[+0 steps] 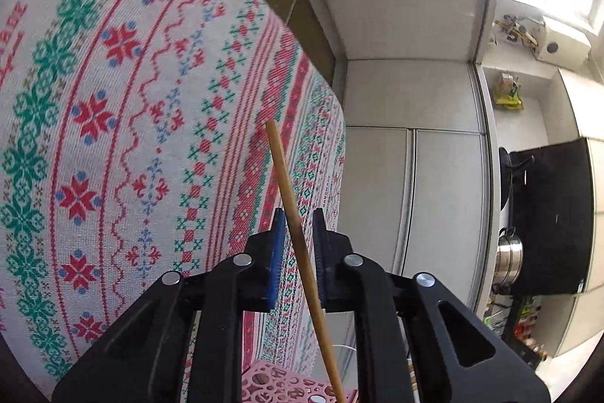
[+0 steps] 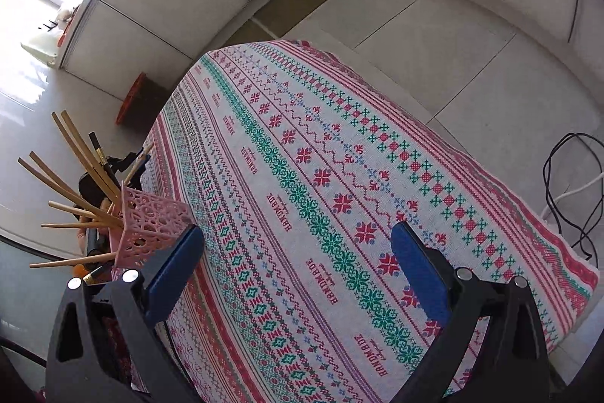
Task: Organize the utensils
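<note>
In the left wrist view a wooden chopstick point(image 1: 290, 214) stands between the blue pads of my left gripper point(image 1: 298, 225); a narrow gap shows on each side of it. Its lower end runs down to the pink lattice holder point(image 1: 287, 384) at the bottom edge. In the right wrist view the same pink holder point(image 2: 151, 225) stands at the table's left edge, with several wooden chopsticks point(image 2: 75, 161) fanning out of it. My right gripper point(image 2: 298, 244) is wide open and empty above the patterned tablecloth point(image 2: 321, 157). The left gripper point(image 2: 113, 169) shows dark behind the holder.
The cross-stitch tablecloth point(image 1: 113, 101) covers the whole table. White cabinets point(image 1: 407, 101), a stove with a steel pot point(image 1: 509, 255) and a black panel lie beyond. Black cables point(image 2: 566, 184) lie on the tiled floor at right. An orange crate point(image 2: 132, 97) sits on the floor.
</note>
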`<state>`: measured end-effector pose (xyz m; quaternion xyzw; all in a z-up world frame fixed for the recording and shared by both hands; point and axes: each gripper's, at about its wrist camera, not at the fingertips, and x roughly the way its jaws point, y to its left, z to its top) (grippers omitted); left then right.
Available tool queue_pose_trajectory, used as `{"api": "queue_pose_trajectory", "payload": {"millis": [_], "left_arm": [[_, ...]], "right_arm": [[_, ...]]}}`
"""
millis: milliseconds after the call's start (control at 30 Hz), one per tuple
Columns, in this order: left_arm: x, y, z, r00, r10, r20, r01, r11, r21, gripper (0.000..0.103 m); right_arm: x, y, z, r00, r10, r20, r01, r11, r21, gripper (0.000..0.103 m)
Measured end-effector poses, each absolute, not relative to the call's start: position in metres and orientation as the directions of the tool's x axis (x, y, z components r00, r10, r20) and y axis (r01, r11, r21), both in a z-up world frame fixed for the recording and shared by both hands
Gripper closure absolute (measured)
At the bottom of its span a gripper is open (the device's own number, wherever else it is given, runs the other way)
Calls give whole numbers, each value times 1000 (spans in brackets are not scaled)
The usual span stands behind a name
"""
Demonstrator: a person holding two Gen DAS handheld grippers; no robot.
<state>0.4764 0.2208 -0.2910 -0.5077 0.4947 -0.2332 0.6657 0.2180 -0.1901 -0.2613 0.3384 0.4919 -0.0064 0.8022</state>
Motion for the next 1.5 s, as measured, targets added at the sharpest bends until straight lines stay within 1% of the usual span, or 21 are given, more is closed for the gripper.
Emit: {"api": "queue_pose_trajectory", "payload": {"millis": [100, 167, 267, 367, 400, 433, 467, 500, 533, 567, 600, 633, 700, 767, 800, 900, 1100, 1300, 1367, 1433, 1500], "left_arm": [[477, 221, -259, 414, -806, -423, -87, 427, -900, 97], [472, 222, -229, 430, -797, -425, -19, 462, -887, 97], [463, 224, -191, 455, -777, -435, 28, 500, -865, 97], [451, 224, -165, 451, -746, -490, 56, 571, -819, 97], [445, 226, -159, 453, -721, -523, 43, 604, -796, 97], [437, 228, -154, 451, -699, -556, 34, 636, -771, 94], [427, 231, -151, 455, -681, -574, 22, 653, -757, 92], [414, 237, -148, 472, -666, -577, 11, 659, -752, 87], [399, 246, -149, 487, -655, -578, 3, 662, -749, 79], [383, 252, -149, 504, -643, -577, -8, 665, -747, 75], [368, 256, -149, 519, -635, -572, -18, 661, -750, 64], [352, 258, -150, 531, -632, -565, -29, 653, -757, 53], [320, 263, -155, 555, -624, -550, -43, 639, -768, 45], [287, 264, -162, 579, -618, -532, -62, 617, -785, 43], [271, 264, -168, 588, -621, -518, -72, 597, -799, 42], [238, 263, -181, 606, -625, -492, -96, 556, -826, 38], [225, 265, -193, 593, -613, -522, -158, 547, -822, 34], [230, 266, -204, 582, -588, -561, -198, 567, -800, 32], [233, 264, -206, 576, -587, -569, -205, 570, -796, 31], [236, 262, -209, 565, -581, -586, -213, 583, -784, 30], [236, 260, -211, 557, -568, -607, -231, 595, -769, 29]], "right_arm": [[219, -189, -263, 501, 340, -796, 347, 764, 545, 7], [218, -190, -263, 497, 351, -793, 351, 755, 554, 7], [212, -193, -257, 514, 340, -788, 348, 756, 554, 7], [205, -198, -246, 551, 299, -779, 338, 774, 536, 7], [204, -201, -242, 564, 299, -770, 331, 772, 542, 7], [206, -203, -240, 571, 317, -757, 322, 762, 562, 7], [211, -205, -241, 569, 368, -735, 308, 734, 606, 7], [223, -206, -244, 550, 441, -709, 288, 697, 657, 7], [245, -204, -251, 492, 557, -670, 251, 646, 721, 7], [271, -202, -262, 409, 672, -618, 221, 584, 781, 7], [299, -199, -273, 328, 766, -552, 212, 510, 834, 7], [330, -198, -287, 270, 831, -486, 228, 435, 871, 7], [382, -199, -303, 260, 877, -405, 263, 340, 903, 7], [430, -186, -312, 236, 904, -356, 246, 299, 922, 7], [449, -175, -315, 212, 913, -348, 235, 298, 925, 7], [500, -127, -324, 101, 920, -379, 184, 357, 916, 7], [561, -51, -339, -50, 949, -312, 100, 315, 944, 7], [588, 2, -340, -153, 948, -278, 16, 284, 959, 7], [591, 16, -341, -180, 952, -248, 23, 256, 967, 7], [590, 27, -341, -193, 947, -255, 4, 261, 965, 12], [587, 34, -346, -214, 937, -275, 12, 284, 959, 29]]}}
